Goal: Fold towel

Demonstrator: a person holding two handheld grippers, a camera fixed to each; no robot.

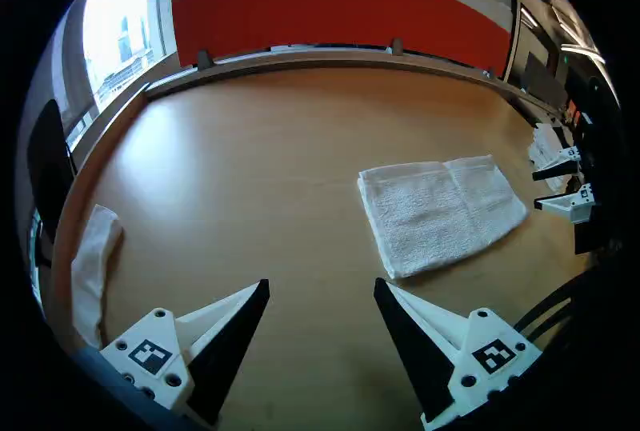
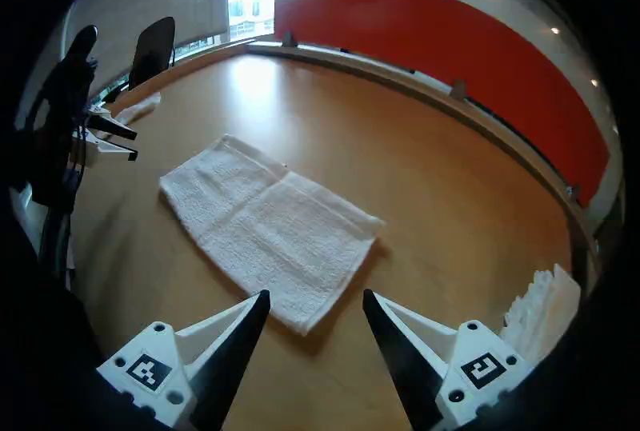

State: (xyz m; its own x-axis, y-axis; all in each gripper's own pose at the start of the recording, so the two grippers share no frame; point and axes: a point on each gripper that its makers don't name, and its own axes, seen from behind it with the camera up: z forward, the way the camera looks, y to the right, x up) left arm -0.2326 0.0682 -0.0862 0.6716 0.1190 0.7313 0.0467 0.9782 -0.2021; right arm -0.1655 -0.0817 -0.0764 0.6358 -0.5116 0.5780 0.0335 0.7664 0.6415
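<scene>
In the left gripper view, the left gripper (image 1: pixel 320 283) sits at the bottom of the frame with its fingers spread wide and nothing between them but bare wood-toned surface (image 1: pixel 256 159). The white towel (image 1: pixel 440 211) lies flat right of centre as a rough rectangle with a line running across it, clear of both left fingers. At the right edge of that frame the right gripper (image 1: pixel 564 187) shows small, its fingers pointing toward the towel, with a pale cloth (image 1: pixel 548 143) just above it. Another white cloth (image 1: pixel 92 263) lies rumpled at the lower left edge of the surface. A red panel (image 1: pixel 336 7) stands along the far side, and a bright window (image 1: pixel 120 23) fills the upper left. In the right gripper view, the right gripper's fingers are also parted and hold nothing. The towel's near corner appears in the gap between them, though contact cannot be judged. A stack of white cloths (image 2: pixel 544 307) sits at the lower right, and dark chairs (image 2: pixel 152 51) stand in the upper left.
</scene>
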